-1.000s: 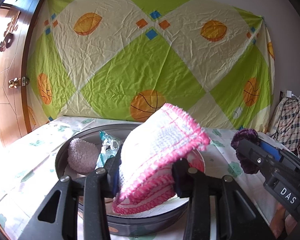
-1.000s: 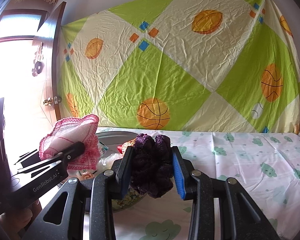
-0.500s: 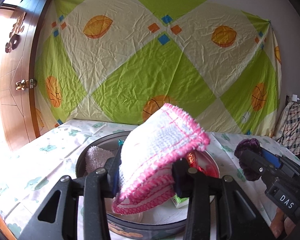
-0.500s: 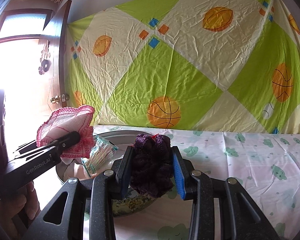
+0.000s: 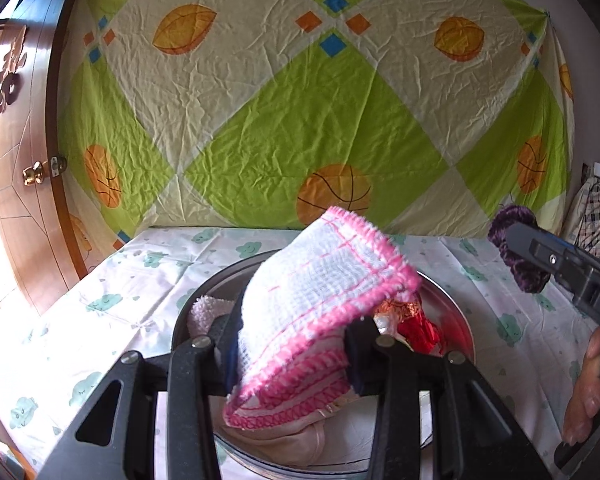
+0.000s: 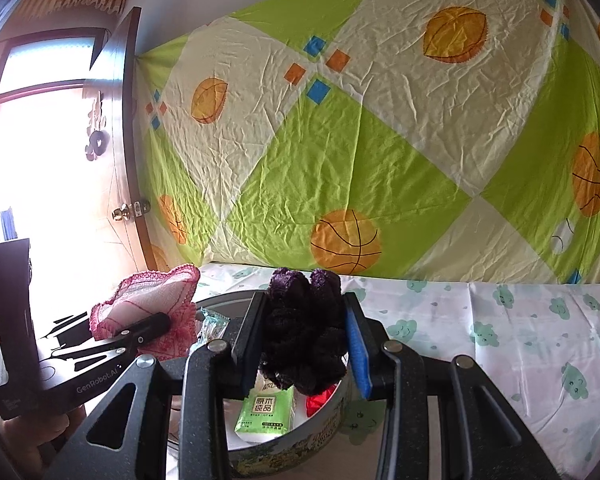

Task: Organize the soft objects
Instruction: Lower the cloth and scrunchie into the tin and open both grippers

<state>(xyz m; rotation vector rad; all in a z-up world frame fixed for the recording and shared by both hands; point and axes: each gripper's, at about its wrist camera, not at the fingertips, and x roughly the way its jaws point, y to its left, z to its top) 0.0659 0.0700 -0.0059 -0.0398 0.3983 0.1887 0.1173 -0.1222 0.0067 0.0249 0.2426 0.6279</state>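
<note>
Left wrist view: our left gripper (image 5: 292, 344) is clamped on the pink cloth (image 5: 320, 300) above the tin (image 5: 460, 320), right gripper (image 6: 304, 344) pinching the purple scrunchie (image 6: 304, 336). We'd say barely started, since a tissue pack (image 6: 266, 410) and more sit in the tin

I count two grippers: my left gripper (image 5: 292, 356) and my right gripper (image 6: 304, 344). I count one pink-edged white cloth (image 5: 320, 304) and one dark purple yarn bundle (image 6: 304, 336), each counted once across both views. One round tin (image 5: 466, 332) sits on one cloud-print tablecloth (image 6: 500, 320). Inside the tin I count one fluffy pale pink piece (image 5: 210, 308) at nine o'clock, one red foil packet (image 5: 418, 330) at three o'clock, one green tissue pack (image 6: 266, 410), and one clear wrapped packet (image 6: 212, 322). One patterned sheet (image 5: 300, 120) hangs at twelve o'clock. One door (image 5: 16, 184) stands at nine o'clock.
</note>
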